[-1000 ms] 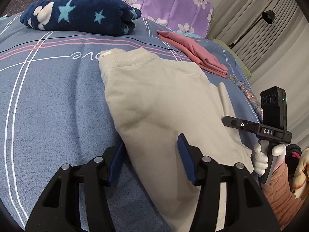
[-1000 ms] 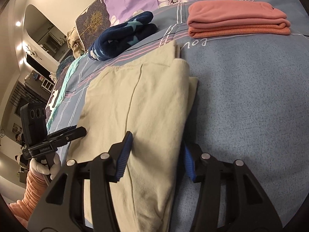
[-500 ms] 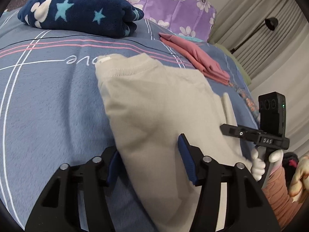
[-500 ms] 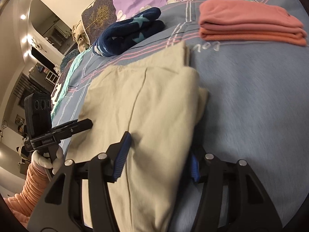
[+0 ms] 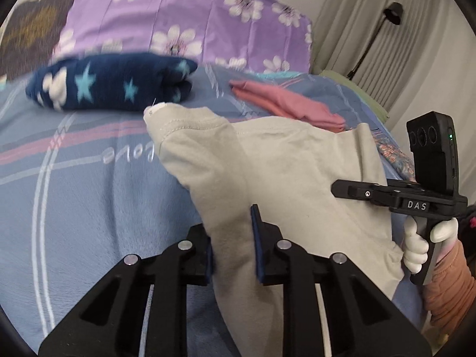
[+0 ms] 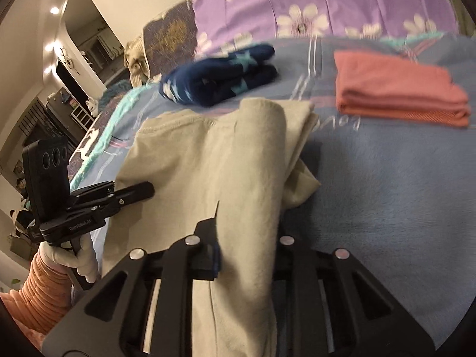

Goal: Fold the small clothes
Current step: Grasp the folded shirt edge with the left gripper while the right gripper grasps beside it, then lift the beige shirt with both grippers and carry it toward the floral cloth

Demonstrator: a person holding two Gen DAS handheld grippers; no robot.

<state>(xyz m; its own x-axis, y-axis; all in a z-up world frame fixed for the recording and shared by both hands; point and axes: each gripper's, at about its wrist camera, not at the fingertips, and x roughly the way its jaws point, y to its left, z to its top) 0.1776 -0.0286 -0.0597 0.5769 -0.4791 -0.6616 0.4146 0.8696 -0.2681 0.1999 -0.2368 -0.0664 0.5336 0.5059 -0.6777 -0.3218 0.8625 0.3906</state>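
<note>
Both grippers were clamped on the beige garment (image 5: pixel 285 172), lifting its near edge off the blue bedspread (image 5: pixel 74 208). The left gripper (image 5: pixel 232 247) pinched a fold at 6 o'clock. The right gripper (image 6: pixel 247 250) gripped the opposite side, its gloved hand (image 5: pixel 416 247) upright at 4 o'clock.

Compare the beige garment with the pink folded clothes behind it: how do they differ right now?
The beige garment is clamped by both the left hand-held gripper and the right hand-held gripper, its near edge bunched; the pink folded clothes lie untouched. The beige garment is larger and only partly folded, while the pink folded clothes form a compact, flat stack. Both rest on the blue bedspread.
</note>
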